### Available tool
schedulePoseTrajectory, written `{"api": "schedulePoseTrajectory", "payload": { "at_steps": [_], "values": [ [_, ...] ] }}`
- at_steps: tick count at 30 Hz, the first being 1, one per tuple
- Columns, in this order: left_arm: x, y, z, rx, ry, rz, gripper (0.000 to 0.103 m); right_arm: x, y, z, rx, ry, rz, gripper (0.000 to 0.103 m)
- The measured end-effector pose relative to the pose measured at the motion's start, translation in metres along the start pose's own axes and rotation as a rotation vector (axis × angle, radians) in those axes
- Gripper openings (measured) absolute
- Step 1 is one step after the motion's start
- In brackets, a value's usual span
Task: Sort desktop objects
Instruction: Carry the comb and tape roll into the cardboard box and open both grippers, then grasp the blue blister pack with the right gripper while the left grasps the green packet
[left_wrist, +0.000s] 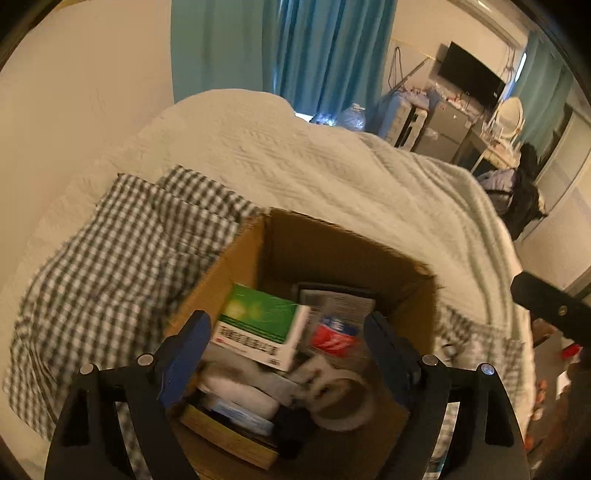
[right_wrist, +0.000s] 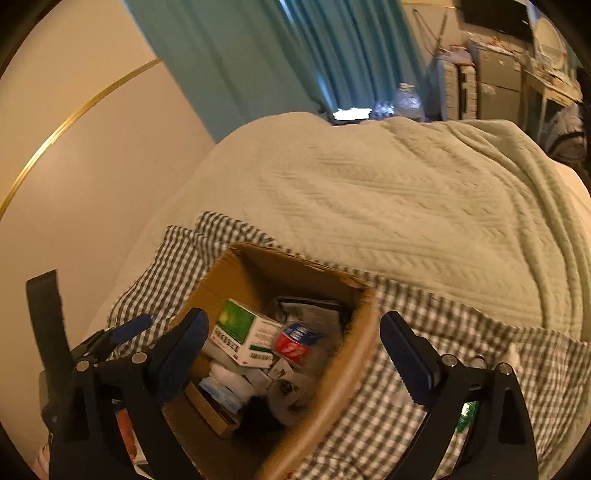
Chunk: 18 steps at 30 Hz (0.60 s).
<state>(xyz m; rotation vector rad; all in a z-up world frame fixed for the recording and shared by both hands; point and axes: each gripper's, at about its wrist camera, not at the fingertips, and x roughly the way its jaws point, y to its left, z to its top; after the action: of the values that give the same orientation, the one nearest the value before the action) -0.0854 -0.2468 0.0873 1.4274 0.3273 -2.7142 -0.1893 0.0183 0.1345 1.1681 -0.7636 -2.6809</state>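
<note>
An open cardboard box (left_wrist: 310, 243) rests on a checked cloth on a bed. Inside lie a green and white medicine box (left_wrist: 262, 325), a red and blue can (left_wrist: 332, 336), a roll of clear tape (left_wrist: 343, 402), a dark booklet (left_wrist: 336, 299) and white packets. My left gripper (left_wrist: 288, 332) is open and empty above the box. In the right wrist view the same box (right_wrist: 354, 354) holds the medicine box (right_wrist: 243, 332) and can (right_wrist: 295, 343). My right gripper (right_wrist: 295, 336) is open and empty over it. The left gripper (right_wrist: 129, 328) shows at that view's left.
A pale quilted blanket (left_wrist: 314, 158) covers the bed behind the box. The checked cloth (left_wrist: 122, 258) spreads left and right. Teal curtains (left_wrist: 325, 55), a TV (left_wrist: 469, 74) and cluttered furniture stand beyond. A green item (right_wrist: 467, 415) lies under my right gripper.
</note>
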Motion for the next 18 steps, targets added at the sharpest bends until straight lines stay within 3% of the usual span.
{"api": "schedulePoseTrajectory", "payload": {
  "at_steps": [6,10,13,18],
  "values": [
    [-0.026,-0.056,-0.020,0.052,-0.041,-0.067,0.088,-0.048,-0.055,-0.012,-0.003,-0.012,-0.115,0.094],
    [-0.030,-0.108,-0.047,0.106,-0.050,-0.111,0.094,-0.075,-0.094,-0.032,-0.001,0.015,-0.194,0.094],
    [-0.019,-0.140,-0.078,0.124,-0.052,-0.115,0.094,-0.082,-0.124,-0.059,0.000,0.072,-0.258,0.094],
    [0.024,-0.173,-0.142,0.171,0.000,-0.066,0.094,-0.063,-0.156,-0.127,-0.046,0.238,-0.352,0.094]
  ]
}}
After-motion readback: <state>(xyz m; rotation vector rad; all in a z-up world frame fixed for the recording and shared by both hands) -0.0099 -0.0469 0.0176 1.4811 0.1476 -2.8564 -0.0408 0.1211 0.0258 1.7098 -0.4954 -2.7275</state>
